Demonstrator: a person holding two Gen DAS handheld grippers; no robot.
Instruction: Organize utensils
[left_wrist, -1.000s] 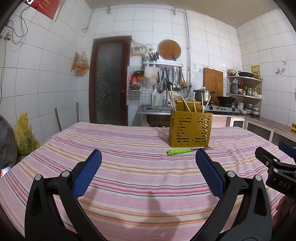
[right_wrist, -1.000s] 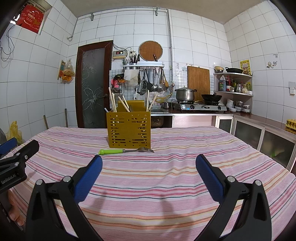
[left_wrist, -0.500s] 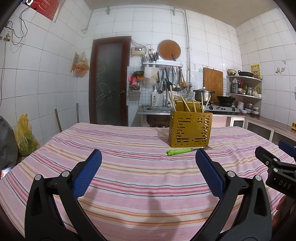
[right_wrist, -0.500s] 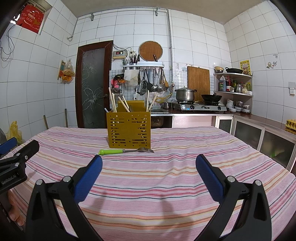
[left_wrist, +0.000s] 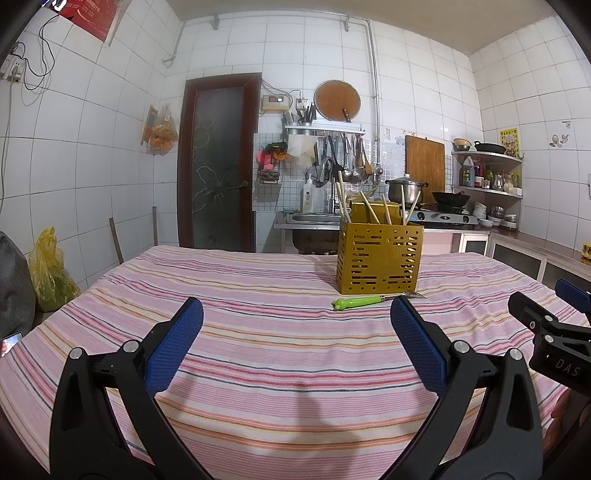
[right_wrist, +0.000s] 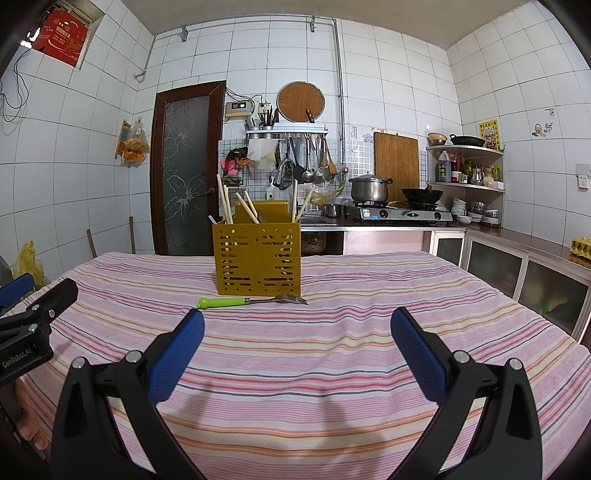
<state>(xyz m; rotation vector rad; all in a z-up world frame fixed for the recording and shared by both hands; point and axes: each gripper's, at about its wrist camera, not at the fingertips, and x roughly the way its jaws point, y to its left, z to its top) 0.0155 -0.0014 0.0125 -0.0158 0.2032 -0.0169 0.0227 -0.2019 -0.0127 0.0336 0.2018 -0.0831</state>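
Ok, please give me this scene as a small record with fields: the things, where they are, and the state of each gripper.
surface: table with striped cloth
holder: yellow holder, upright, chopsticks inside
fork: green-handled fork, flat on the cloth in front of the holder, tines to the right
left gripper: open, empty
right gripper: open, empty
task state: fork not yet picked up

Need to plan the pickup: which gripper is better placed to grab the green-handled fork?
Right gripper, probably: the fork lies nearly centred ahead of it, but right of centre for the left gripper. Both open.
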